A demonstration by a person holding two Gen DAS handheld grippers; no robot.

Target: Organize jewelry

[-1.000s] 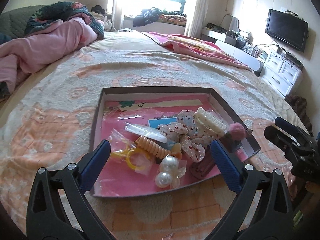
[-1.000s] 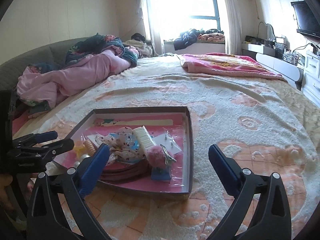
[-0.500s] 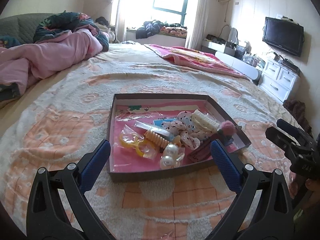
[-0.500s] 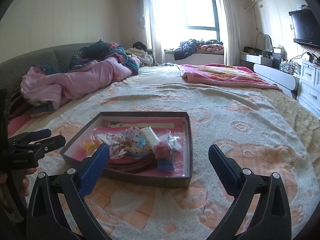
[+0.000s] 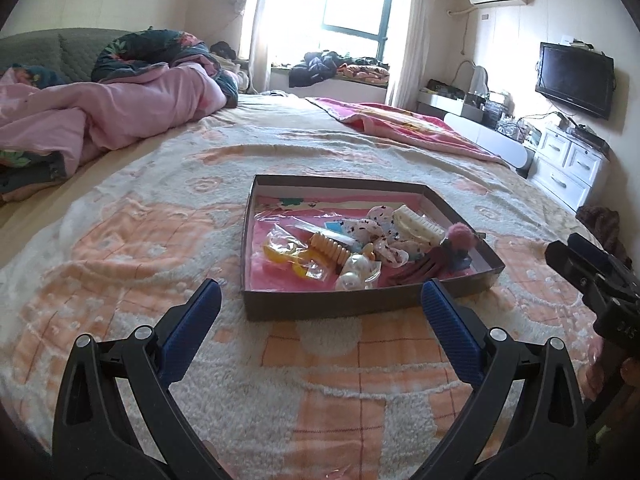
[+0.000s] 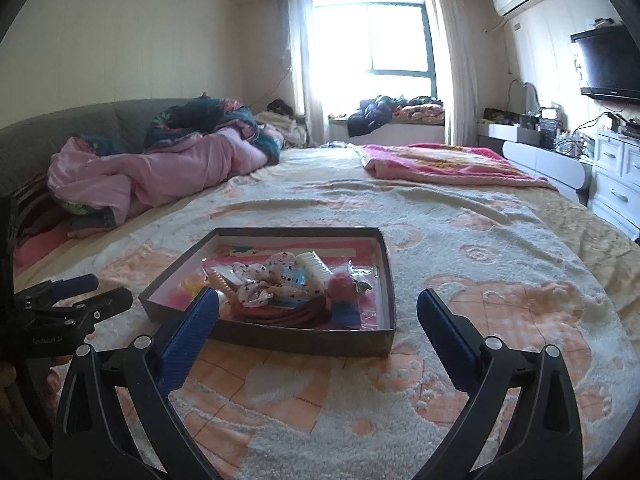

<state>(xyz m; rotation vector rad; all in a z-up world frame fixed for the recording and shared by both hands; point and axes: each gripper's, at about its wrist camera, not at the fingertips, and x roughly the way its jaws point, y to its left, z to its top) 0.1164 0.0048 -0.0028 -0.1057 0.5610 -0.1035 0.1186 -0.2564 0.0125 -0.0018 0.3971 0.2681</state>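
Observation:
A shallow brown box [image 5: 344,308] with a pink floor lies on the bed; it also shows in the right wrist view [image 6: 304,340]. It holds a yellow ring in a bag [image 5: 288,258], an orange coil hair tie [image 5: 330,248], pearl beads [image 5: 354,274], a spotted scrunchie [image 5: 380,236], a white claw clip [image 5: 418,226] and a pink pompom [image 5: 460,236]. My left gripper [image 5: 320,294] is open and empty, just short of the box's near wall. My right gripper [image 6: 318,300] is open and empty, over the box's near edge.
The bed has a cream and orange blanket [image 5: 160,240]. A pink quilt [image 5: 120,116] is heaped at the far left and a pink blanket [image 5: 400,128] at the far right. White drawers [image 5: 572,168] and a wall television [image 5: 574,78] stand to the right.
Both grippers have drawn back and tilted up from over the box; the box now looks smaller and farther off. Both stay open and empty.

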